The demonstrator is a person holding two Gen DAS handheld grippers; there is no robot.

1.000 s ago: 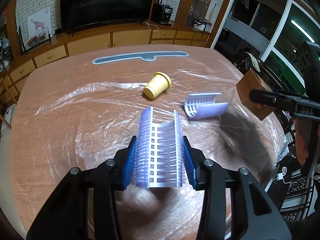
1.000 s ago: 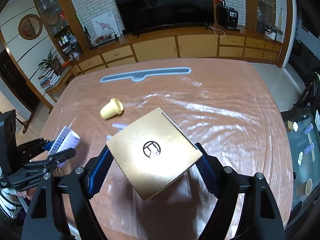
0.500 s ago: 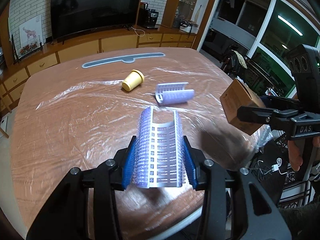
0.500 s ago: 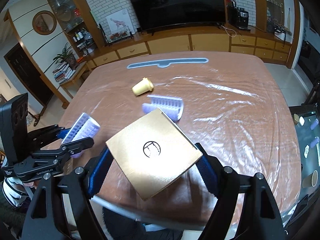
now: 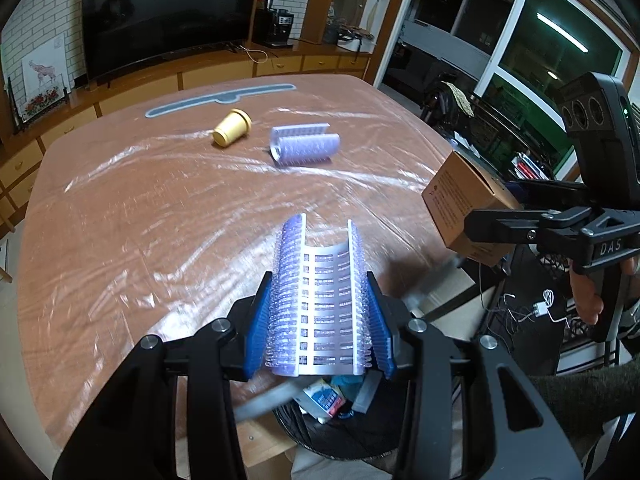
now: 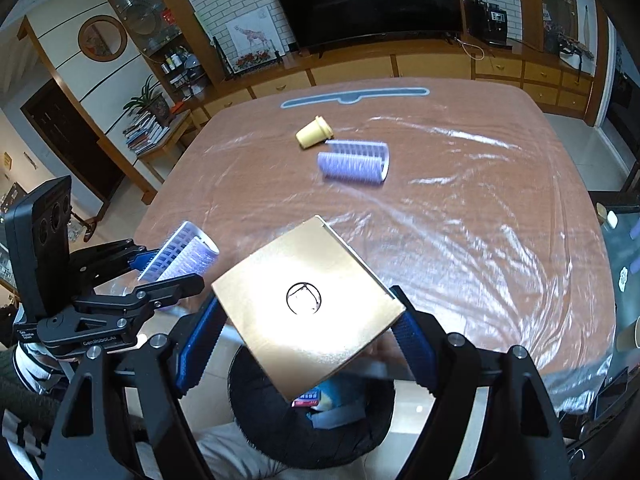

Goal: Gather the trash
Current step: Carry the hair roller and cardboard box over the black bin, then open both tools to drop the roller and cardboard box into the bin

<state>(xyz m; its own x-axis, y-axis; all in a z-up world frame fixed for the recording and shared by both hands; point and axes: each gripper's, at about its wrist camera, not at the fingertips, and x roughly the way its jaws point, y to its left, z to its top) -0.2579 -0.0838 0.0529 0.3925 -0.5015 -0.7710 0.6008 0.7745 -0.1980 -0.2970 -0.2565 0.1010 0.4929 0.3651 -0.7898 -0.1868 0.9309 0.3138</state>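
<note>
**Two pieces over the bin, two left**

My left claw (image 5: 318, 316) is clamped on a purple slotted plastic hair roller (image 5: 316, 300); my right claw (image 6: 308, 332) grips a flat brown cardboard box (image 6: 308, 304); both hang above the round black trash bin (image 6: 256, 412), already part-filled; a yellow plastic cup (image 6: 314, 133) and second purple roller (image 6: 354, 162) remain on the plastic-covered brown counter (image 6: 480, 220).

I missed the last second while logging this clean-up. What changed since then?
Both grippers pulled back from over the table to above the black bin. The left gripper stays clamped on its purple roller, the right gripper on the cardboard box. Nothing released.
</note>
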